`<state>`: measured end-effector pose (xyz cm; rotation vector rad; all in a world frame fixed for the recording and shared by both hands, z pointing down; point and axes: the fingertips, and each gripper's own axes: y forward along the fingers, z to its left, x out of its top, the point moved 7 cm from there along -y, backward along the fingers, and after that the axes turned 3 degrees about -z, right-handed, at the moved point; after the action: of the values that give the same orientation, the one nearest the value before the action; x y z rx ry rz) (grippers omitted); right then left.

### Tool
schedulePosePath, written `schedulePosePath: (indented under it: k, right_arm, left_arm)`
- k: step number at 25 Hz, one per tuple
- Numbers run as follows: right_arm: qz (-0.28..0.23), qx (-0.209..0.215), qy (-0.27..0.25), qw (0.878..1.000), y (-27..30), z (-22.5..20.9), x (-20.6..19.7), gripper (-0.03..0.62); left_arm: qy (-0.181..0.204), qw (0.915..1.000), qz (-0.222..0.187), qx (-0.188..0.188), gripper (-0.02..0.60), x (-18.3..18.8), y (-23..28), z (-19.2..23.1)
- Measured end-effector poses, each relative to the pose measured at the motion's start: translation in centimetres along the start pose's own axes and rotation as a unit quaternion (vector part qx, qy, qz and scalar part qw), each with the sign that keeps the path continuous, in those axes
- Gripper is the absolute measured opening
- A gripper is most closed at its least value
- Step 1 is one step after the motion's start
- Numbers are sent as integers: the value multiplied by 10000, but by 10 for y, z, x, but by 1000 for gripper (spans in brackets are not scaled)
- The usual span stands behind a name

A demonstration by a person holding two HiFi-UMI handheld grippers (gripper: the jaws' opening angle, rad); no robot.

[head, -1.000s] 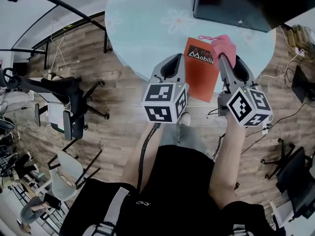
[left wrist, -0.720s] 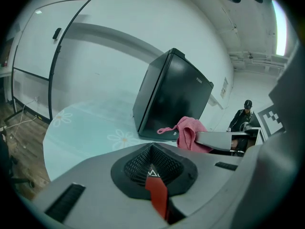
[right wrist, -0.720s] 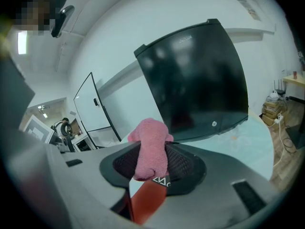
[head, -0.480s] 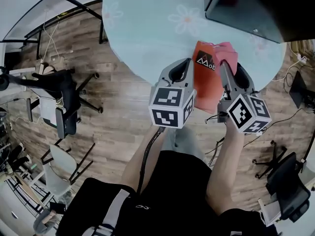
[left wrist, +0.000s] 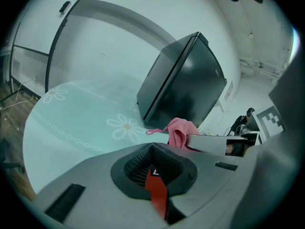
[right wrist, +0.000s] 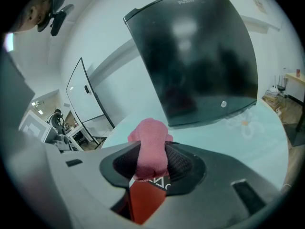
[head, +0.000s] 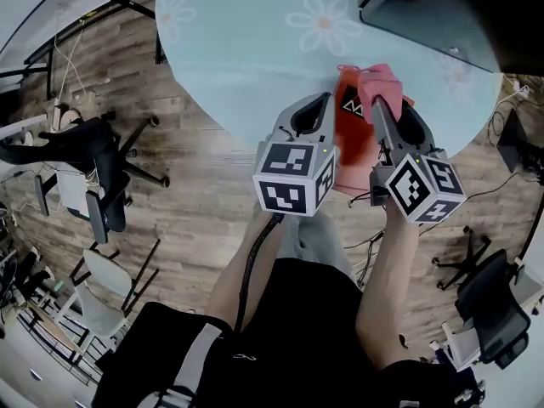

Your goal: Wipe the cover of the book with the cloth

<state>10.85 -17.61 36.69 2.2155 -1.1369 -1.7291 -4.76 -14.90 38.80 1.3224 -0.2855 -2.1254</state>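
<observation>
A red book lies at the near edge of the round pale-blue table, partly overhanging it. My left gripper is shut on the book's left edge; in the left gripper view the red cover shows as a sliver between its closed jaws. My right gripper is shut on a pink cloth, which rests at the book's far right corner. In the right gripper view the cloth bulges out of the jaws above the red cover. The cloth also shows in the left gripper view.
A black monitor stands on the table's far right, just beyond the cloth. Office chairs stand on the wooden floor at the left, cables and another chair at the right. The person's legs are below the grippers.
The right gripper has shifted the cloth slightly left over the book's far corner. The left gripper keeps its hold on the book. The head view has drifted.
</observation>
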Motion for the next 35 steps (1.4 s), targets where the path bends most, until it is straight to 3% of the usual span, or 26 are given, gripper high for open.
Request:
schedulePosePath:
  k: [17, 35]
  right_arm:
    - [396, -97, 251, 9989, 55, -3, -23, 152]
    - [308, -498, 294, 9979, 61, -2, -36, 155]
  left_arm:
    - [74, 9985, 499, -211, 12, -8, 44, 20]
    - [277, 9967, 657, -393, 12, -8, 45, 19]
